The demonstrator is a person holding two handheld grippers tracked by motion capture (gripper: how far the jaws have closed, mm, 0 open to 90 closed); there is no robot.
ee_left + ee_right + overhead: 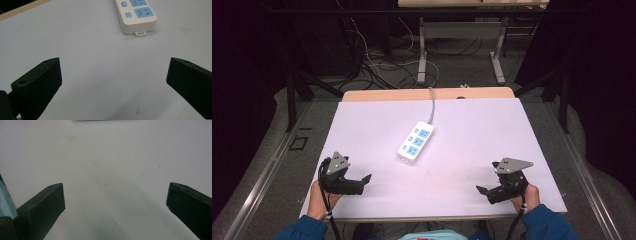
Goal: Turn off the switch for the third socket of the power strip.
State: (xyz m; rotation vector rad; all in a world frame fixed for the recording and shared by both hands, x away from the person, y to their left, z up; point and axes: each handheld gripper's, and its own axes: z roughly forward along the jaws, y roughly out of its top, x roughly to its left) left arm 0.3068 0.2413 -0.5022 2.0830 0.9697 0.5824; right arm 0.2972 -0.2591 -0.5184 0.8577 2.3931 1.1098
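power strip [416,142] lies mid-table [472,125], long axis running lower left to upper right of the high view, cord end away. left gripper [362,181], jaws apart, is nearer its near end; right gripper [482,192], jaws apart too, sits farther off, both holding nothing.

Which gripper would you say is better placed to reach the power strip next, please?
Probably the left gripper: it sits nearer the power strip, open, facing its near end. The right gripper is farther.

A lab: tangled cables [377,65] on the floor behind a white-covered table [472,130], dark curtains around.
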